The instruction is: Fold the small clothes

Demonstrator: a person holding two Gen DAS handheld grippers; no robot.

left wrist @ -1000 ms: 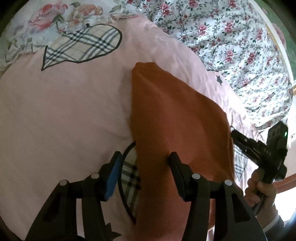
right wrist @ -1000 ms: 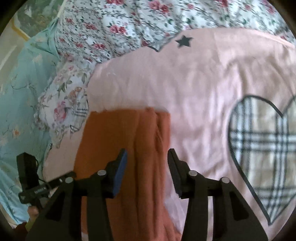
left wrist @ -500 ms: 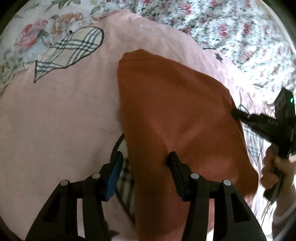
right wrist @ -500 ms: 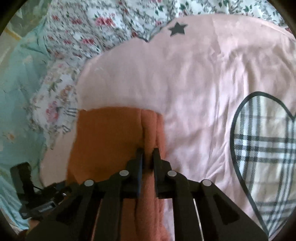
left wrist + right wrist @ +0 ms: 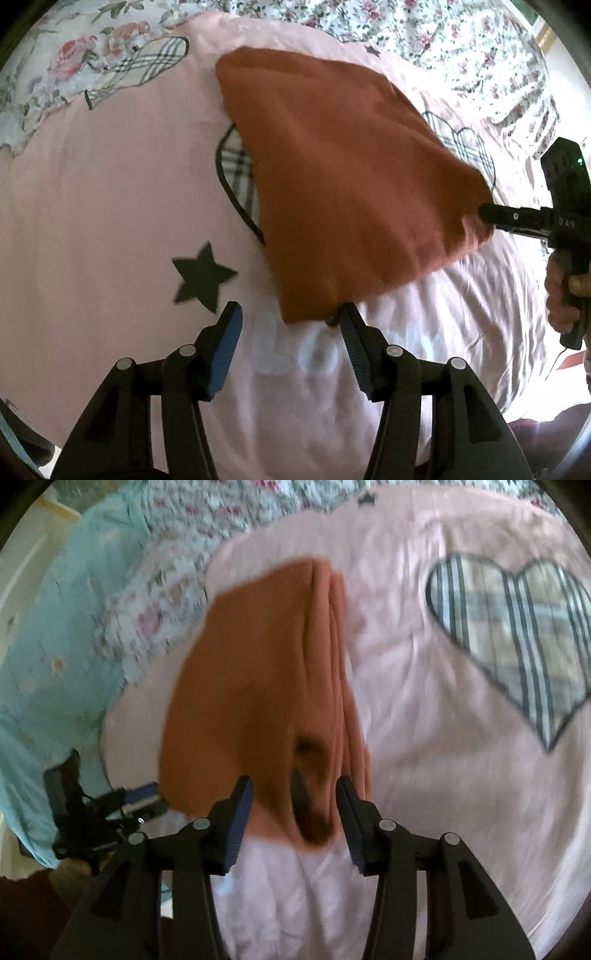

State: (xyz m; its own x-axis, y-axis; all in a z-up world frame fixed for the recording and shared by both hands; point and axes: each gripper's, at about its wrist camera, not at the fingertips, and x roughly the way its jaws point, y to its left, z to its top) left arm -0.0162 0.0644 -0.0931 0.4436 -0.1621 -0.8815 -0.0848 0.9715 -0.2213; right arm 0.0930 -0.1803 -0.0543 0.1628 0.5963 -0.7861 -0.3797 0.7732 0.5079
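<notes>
A folded orange garment [image 5: 340,177] lies on a pink bedspread [image 5: 110,206] printed with plaid hearts and black stars. My left gripper [image 5: 288,325] is open and empty, its fingertips just short of the garment's near corner. My right gripper [image 5: 291,797] is open, its fingers on either side of the garment's [image 5: 258,686] near folded edge, where stacked layers show. In the left wrist view the right gripper [image 5: 491,216] touches the garment's right corner. The left gripper [image 5: 140,797] also shows in the right wrist view at lower left.
A floral quilt [image 5: 461,40] lies bunched beyond the bedspread. A light blue cover [image 5: 55,635] lies to the left in the right wrist view. A large plaid heart [image 5: 517,635] is on the bedspread right of the garment.
The right gripper was shut on the garment's folded edge half a second ago and is now open. The left gripper has drawn back, so the garment now lies ahead of its fingers.
</notes>
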